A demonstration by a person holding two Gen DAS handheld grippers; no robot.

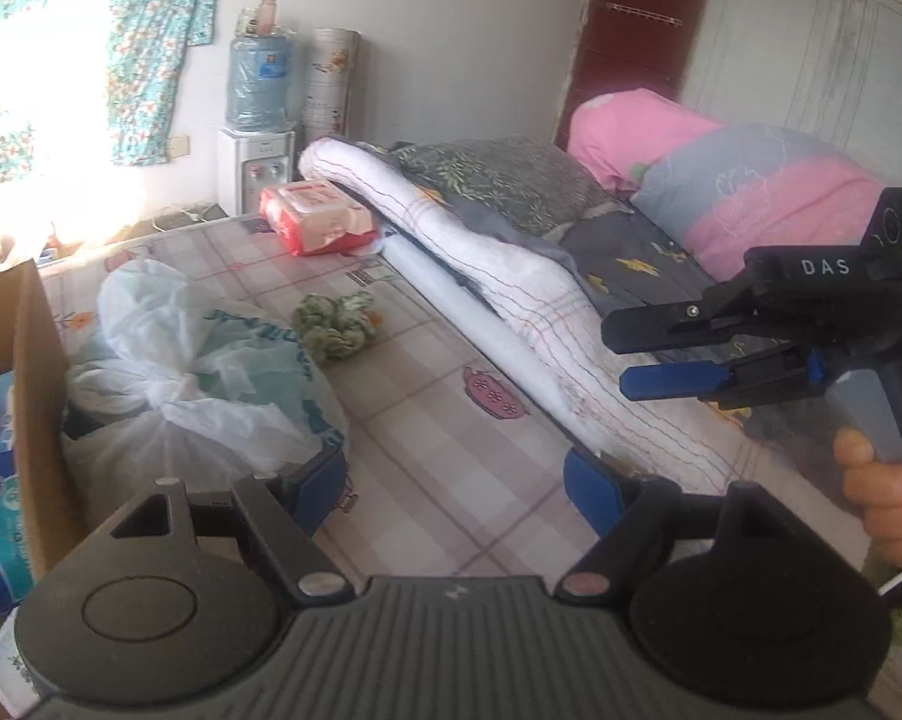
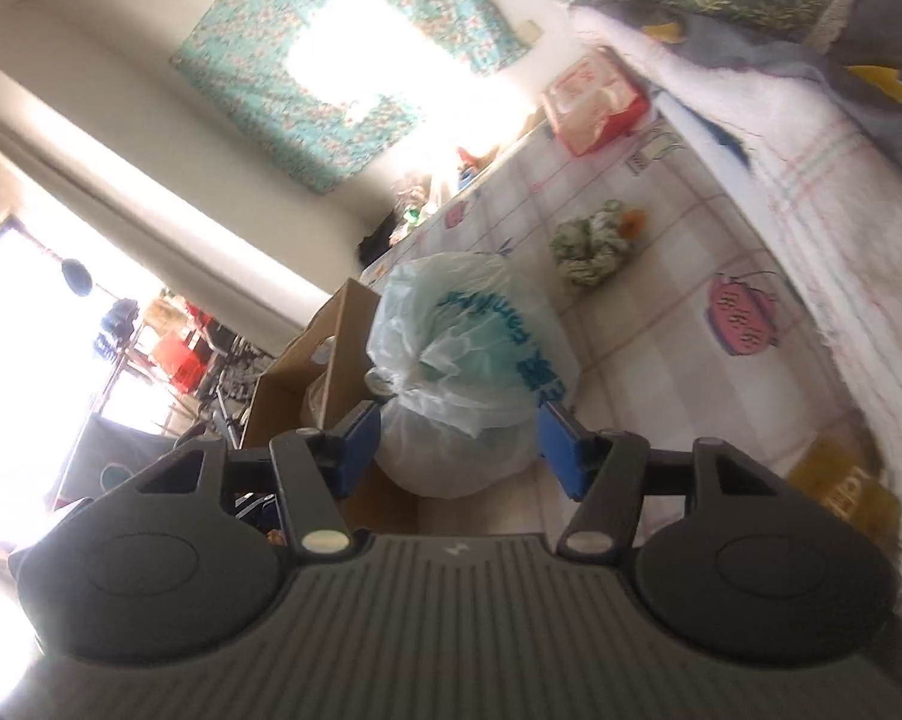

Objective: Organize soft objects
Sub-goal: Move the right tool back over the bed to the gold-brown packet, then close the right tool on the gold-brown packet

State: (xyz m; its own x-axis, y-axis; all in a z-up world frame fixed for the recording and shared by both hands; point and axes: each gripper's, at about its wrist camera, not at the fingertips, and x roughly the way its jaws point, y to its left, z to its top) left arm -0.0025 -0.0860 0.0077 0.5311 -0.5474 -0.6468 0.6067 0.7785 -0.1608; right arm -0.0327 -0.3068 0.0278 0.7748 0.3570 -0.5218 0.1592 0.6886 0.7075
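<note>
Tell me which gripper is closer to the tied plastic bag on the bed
Left. The left gripper has one finger right beside the plastic bag. The right gripper, seen in the left wrist view, hangs over the rolled white blanket, well across the bed from the bag.

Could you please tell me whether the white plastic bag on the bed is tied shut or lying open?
Tied shut: the white plastic bag bulges full, and its top is gathered into a knot with loose handles flaring out.
</note>
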